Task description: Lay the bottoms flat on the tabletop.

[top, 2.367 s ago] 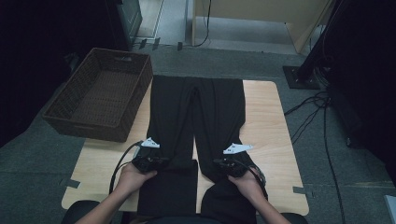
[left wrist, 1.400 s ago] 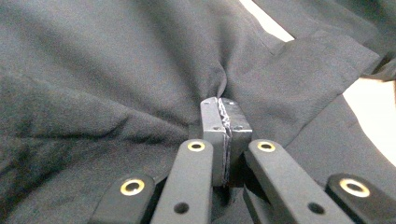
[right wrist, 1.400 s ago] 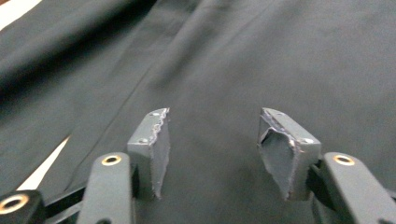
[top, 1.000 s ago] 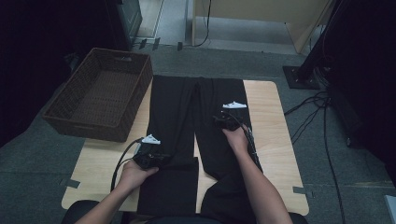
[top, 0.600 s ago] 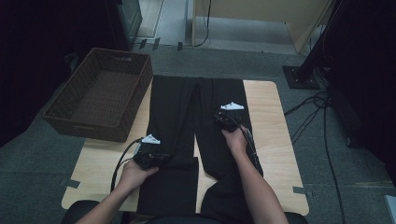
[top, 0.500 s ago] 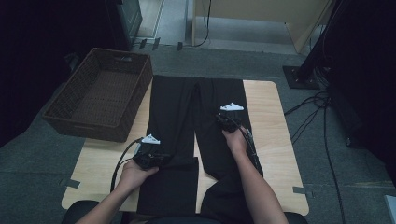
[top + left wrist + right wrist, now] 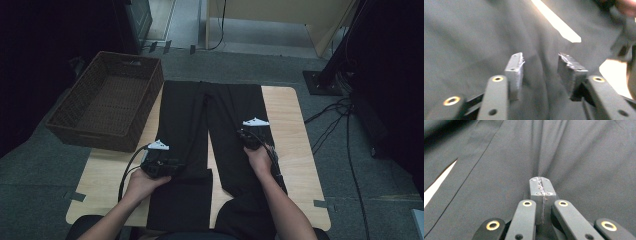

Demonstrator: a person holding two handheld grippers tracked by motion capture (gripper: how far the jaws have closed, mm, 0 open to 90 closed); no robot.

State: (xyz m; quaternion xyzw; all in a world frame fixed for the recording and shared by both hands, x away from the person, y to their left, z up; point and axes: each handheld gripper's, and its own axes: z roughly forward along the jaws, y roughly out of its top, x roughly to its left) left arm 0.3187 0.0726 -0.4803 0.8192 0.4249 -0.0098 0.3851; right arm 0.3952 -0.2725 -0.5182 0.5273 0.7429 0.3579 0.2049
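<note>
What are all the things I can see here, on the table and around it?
Trousers: one pair, black, spread flat along the table, both legs toward the person.
Table: one, light wood, in the middle of the floor.
Basket: one, dark brown wicker, at the table's left edge.
Cables: several, black, on the grey floor to the right.
Tape strips: a few, grey, at the table's near corners.
Left gripper: one, black, jaws apart over the left trouser leg.
Right gripper: one, black, jaws closed, with cloth puckering at the tips, on the right trouser leg.
Hands: two, one holding each gripper.
</note>
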